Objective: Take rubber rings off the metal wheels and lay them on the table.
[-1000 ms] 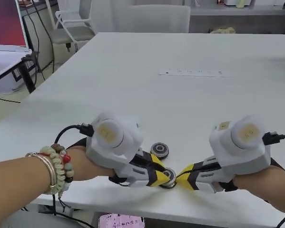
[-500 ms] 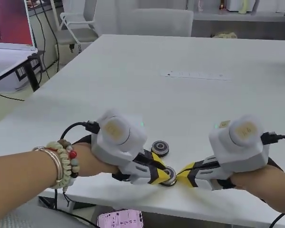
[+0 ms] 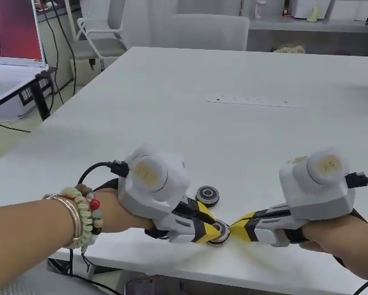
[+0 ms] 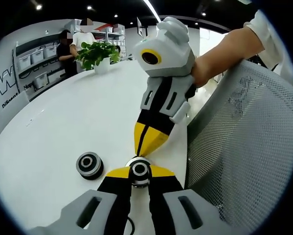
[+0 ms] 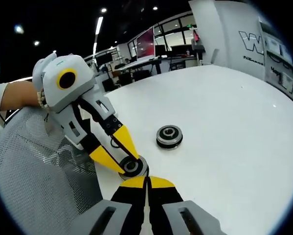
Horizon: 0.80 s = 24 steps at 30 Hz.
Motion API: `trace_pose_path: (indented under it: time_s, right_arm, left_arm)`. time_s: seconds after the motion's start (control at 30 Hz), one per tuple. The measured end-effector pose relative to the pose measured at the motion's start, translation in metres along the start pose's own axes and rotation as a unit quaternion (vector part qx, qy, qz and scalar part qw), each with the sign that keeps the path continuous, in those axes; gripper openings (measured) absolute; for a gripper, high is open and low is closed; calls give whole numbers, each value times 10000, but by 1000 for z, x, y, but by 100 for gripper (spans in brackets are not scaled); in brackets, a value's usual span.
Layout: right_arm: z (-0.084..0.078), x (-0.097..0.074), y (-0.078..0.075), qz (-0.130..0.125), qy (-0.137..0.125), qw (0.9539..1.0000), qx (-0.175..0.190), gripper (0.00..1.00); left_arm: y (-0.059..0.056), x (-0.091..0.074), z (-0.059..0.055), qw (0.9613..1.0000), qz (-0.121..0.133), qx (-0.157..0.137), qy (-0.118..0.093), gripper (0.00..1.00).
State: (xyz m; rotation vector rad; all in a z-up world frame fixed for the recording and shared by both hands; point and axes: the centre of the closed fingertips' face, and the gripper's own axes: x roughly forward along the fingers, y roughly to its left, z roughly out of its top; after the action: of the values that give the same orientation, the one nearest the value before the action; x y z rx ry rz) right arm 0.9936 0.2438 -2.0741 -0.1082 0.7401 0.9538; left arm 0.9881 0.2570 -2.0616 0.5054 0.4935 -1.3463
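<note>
L gripper (image 4: pixel 139 171) clamped on wheel (image 5: pixel 132 167) | R gripper (image 5: pixel 147 180) jaws shut, tips touching that wheel | 2nd wheel (image 3: pixel 207 195) laid just beside it

A white desk (image 3: pixel 171 92) spans a bright office. A grey chair (image 3: pixel 208 31) stands at its far end, a screen (image 3: pixel 11 31) to the left. A potted plant (image 4: pixel 100 54) stands before shelves (image 4: pixel 36 63) of bins; strip lights (image 5: pixel 97 24) glow overhead.
</note>
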Motion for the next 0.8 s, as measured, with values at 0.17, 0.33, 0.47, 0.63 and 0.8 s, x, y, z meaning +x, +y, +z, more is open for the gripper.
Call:
trace_pose_path:
  time_s: [0.17, 0.33, 0.47, 0.63, 0.8]
  right_arm:
    - [7, -2, 3, 74, -111, 9999, 108, 0]
    - [7, -2, 5, 85, -105, 9998, 169, 0]
    - [7, -2, 5, 56, -76, 9999, 110, 0]
    - [7, -2, 5, 66, -63, 9999, 139, 0]
    - [8, -2, 6, 90, -77, 9997, 203, 0]
  left_arm:
    - [0, 0, 0, 10000, 2, -4, -15, 7]
    - [0, 0, 1, 10000, 10, -3, -29, 7]
    - [1, 1, 1, 10000, 12, 4, -47, 7]
    - [1, 1, 1, 10000, 11, 32, -43, 7]
    - [1, 1, 1, 10000, -7, 76, -25, 7]
